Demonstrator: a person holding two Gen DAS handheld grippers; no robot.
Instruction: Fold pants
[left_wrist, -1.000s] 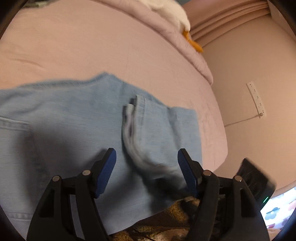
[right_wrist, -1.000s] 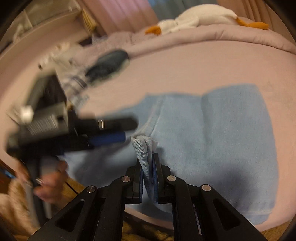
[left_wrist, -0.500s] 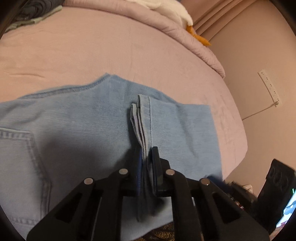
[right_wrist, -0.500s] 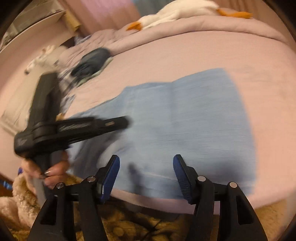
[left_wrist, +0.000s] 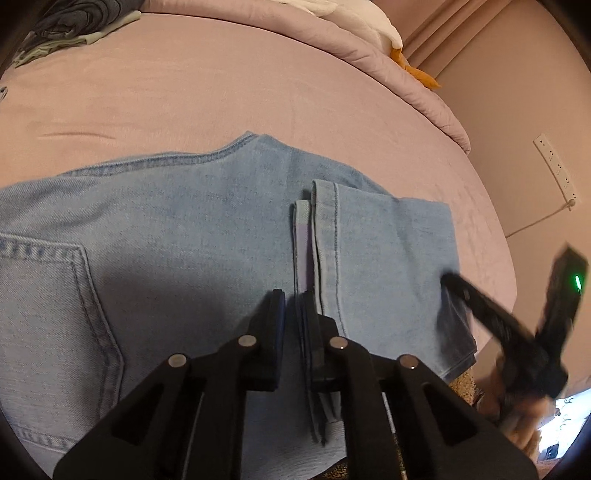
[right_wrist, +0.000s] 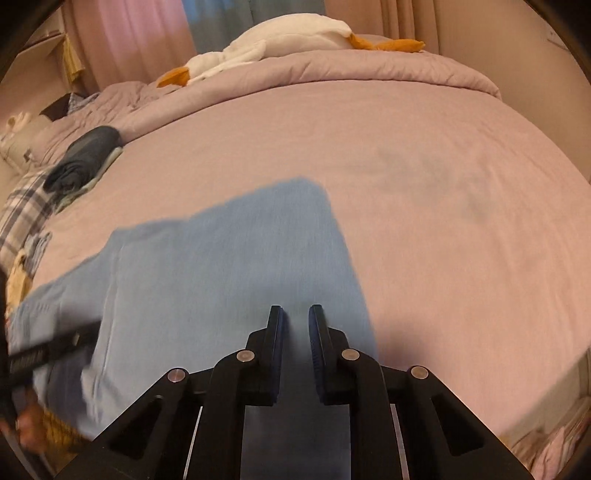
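Observation:
Light blue denim pants (left_wrist: 192, 236) lie flat on the pink bed, folded over on the right, with the leg hems (left_wrist: 321, 229) lying across the middle. My left gripper (left_wrist: 295, 314) is nearly closed around the near end of the hems, with a small gap on its left side. My right gripper (right_wrist: 295, 325) hovers over the folded right part of the pants (right_wrist: 229, 266), jaws a narrow gap apart and empty. The right gripper also shows blurred in the left wrist view (left_wrist: 517, 332), and the left gripper in the right wrist view (right_wrist: 40, 354).
The pink bed sheet (right_wrist: 424, 184) stretches beyond the pants. A white and orange plush goose (right_wrist: 295, 37) lies on the rolled duvet at the far end. A dark folded garment (right_wrist: 85, 155) and plaid clothes (right_wrist: 22, 210) sit at the left. A wall power strip (left_wrist: 557, 170) is to the right.
The right gripper let go of the hems, opened wide, moved right over the fold and narrowed. The left gripper closed on the hems, and its grip now looks slightly looser.

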